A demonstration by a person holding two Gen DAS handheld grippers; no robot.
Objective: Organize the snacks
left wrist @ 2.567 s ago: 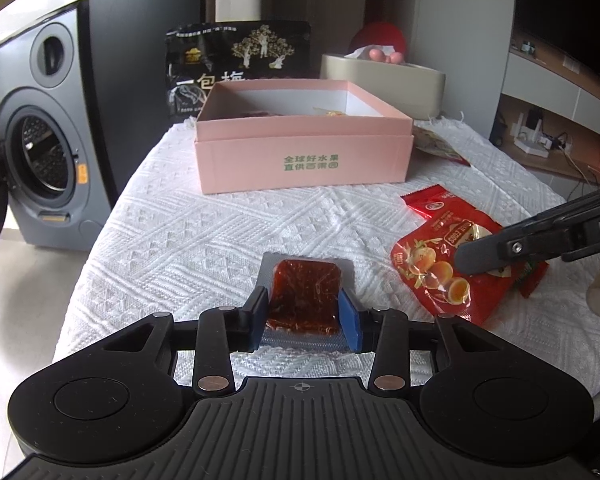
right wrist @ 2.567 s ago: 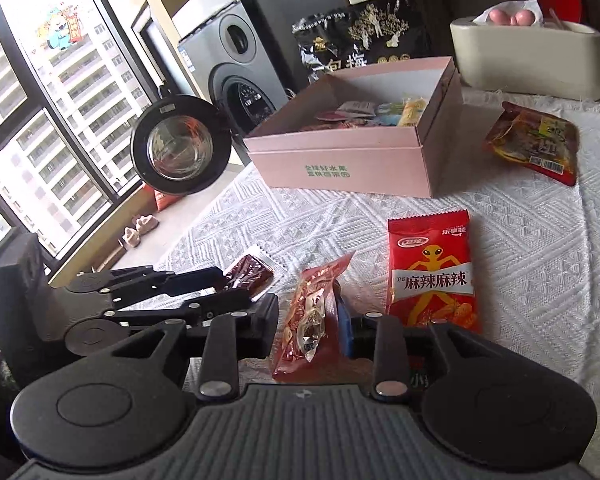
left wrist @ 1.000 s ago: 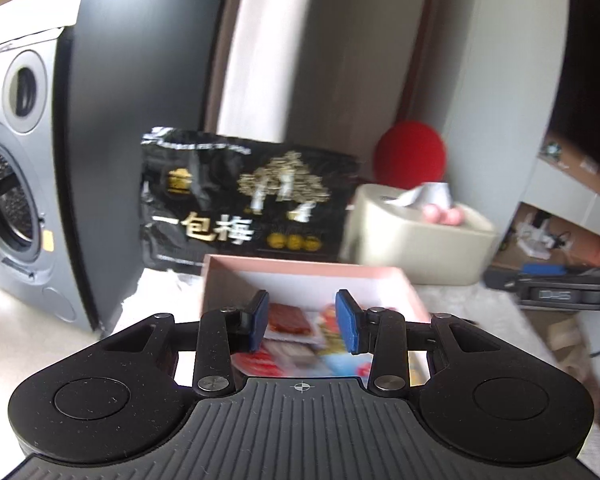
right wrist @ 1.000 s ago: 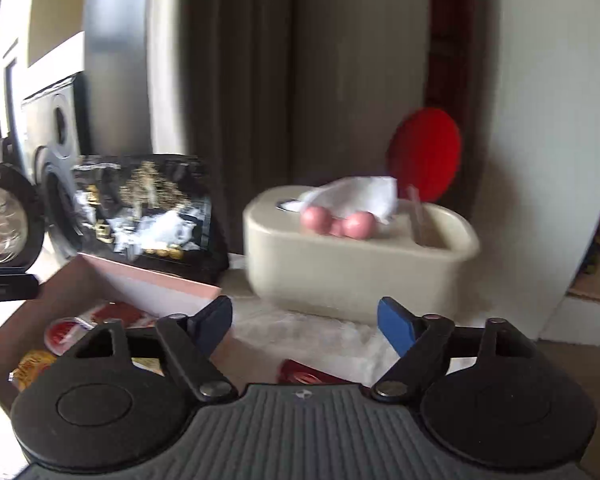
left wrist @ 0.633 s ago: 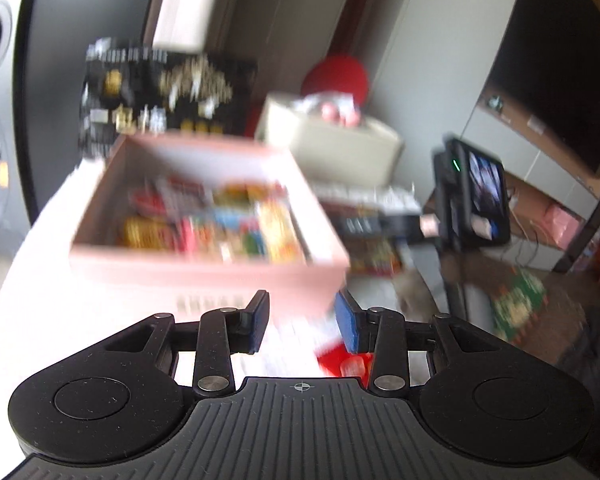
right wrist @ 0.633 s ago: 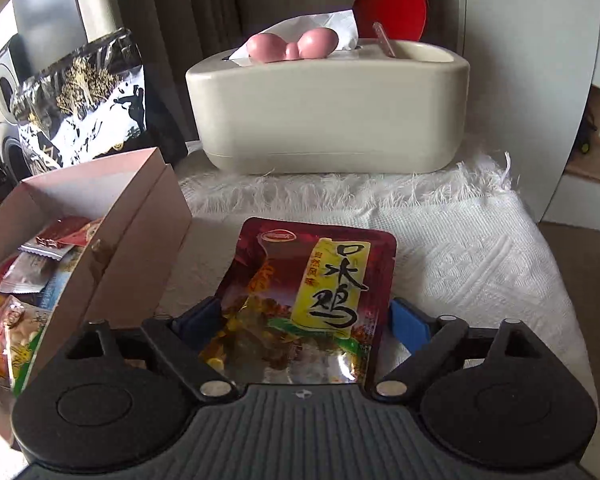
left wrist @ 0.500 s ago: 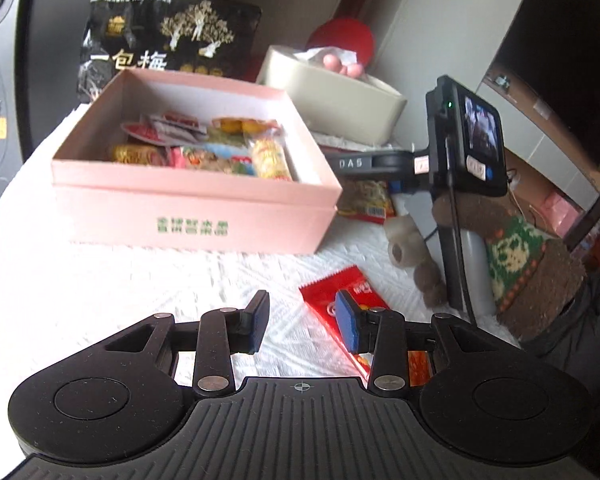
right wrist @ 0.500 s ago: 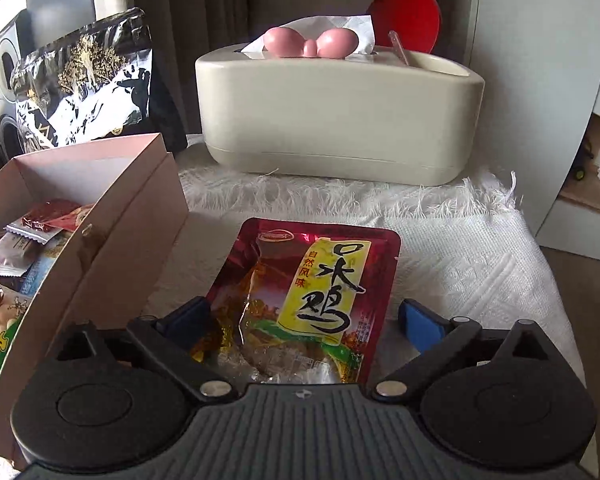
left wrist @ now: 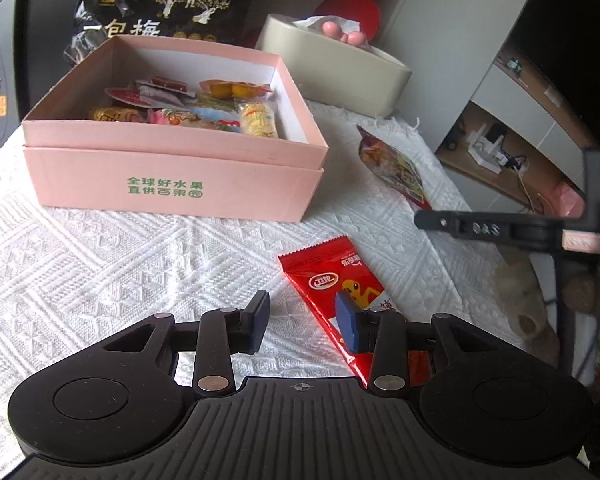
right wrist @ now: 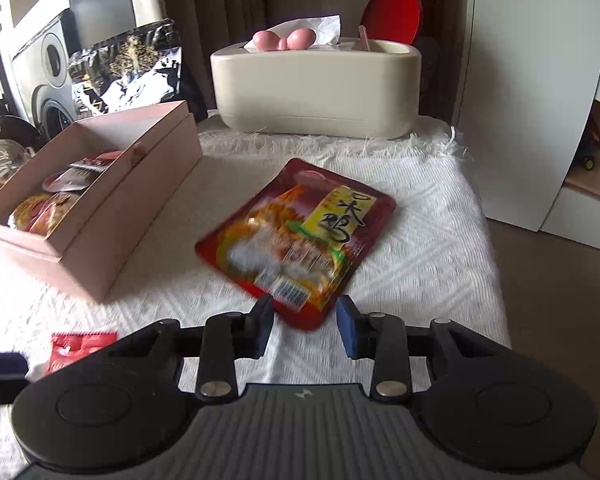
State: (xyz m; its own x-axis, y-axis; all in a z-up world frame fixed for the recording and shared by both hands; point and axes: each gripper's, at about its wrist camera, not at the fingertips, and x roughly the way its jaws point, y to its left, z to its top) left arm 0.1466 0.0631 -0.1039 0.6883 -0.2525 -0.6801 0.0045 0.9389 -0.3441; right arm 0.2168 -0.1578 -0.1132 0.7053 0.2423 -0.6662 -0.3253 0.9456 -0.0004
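One pink box (left wrist: 172, 184), upper left, holds assorted snack packets (left wrist: 188, 108); left gripper (left wrist: 302, 326) gapes empty; right gripper (right wrist: 304, 326) closing around the dark-red pouch (right wrist: 296, 236) corner.

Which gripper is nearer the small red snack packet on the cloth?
Left. The left gripper is over the red packet; the right gripper, closing, is at the chicken pouch.

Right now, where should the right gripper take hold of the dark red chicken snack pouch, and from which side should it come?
Grip the near bottom edge of the chicken pouch, by the barcode, coming low from the near side. It lies flat on the white cloth with that sealed corner pointing between the closing jaws of the right gripper, which do not yet press on it. The flat seam is thin; the middle looks bulky.
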